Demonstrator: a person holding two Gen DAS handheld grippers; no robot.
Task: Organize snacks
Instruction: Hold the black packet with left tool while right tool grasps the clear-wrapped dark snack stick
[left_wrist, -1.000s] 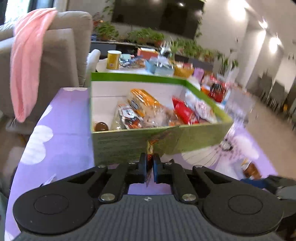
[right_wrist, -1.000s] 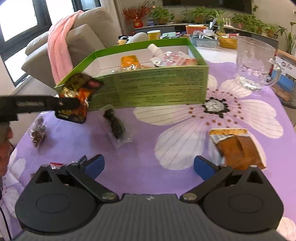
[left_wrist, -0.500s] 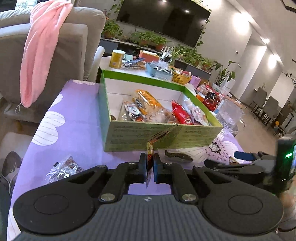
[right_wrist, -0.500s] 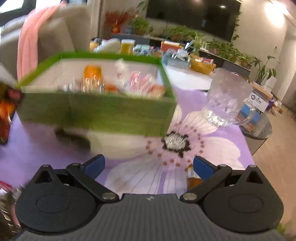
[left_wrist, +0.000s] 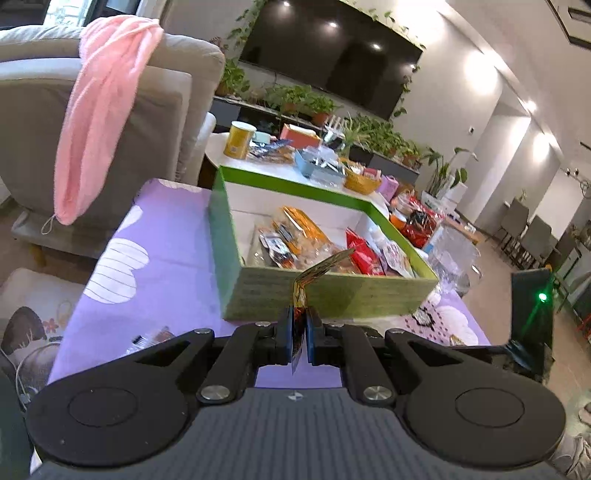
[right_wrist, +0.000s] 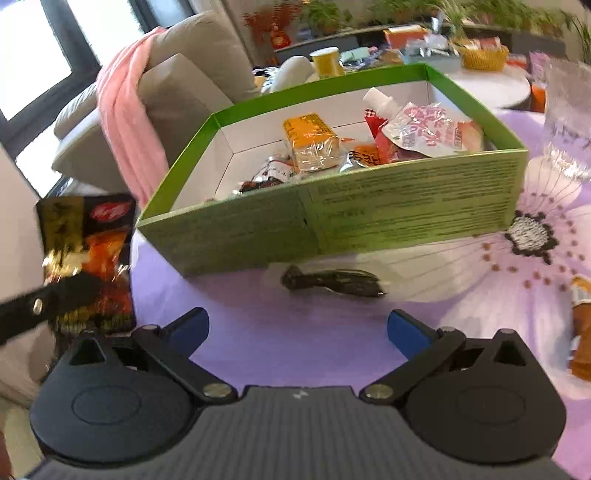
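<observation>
Your left gripper (left_wrist: 299, 317) is clamped tight on a snack packet (right_wrist: 88, 254), dark with orange and red print, pinching it edge-on so the foil stands up between the pads. You hold it in the air on your side of the green box (left_wrist: 332, 295), just short of its near wall and not yet over the opening. The box sits on the purple flowered tablecloth (left_wrist: 166, 240) and already holds a yellow pack, a spouted pouch and several other wrappers. This looks like the carry step: packet picked, drop still to come. Next you need to lift the packet above the near rim, bring it over a free patch inside the box, and only then let the jaws part. Your right gripper (right_wrist: 297, 328) stands wide open with nothing in it, aimed at a dark snack in clear wrap (right_wrist: 332, 282) lying on the cloth just in front of the box; that is likely its next pick. An orange packet (right_wrist: 581, 332) lies farther right.
</observation>
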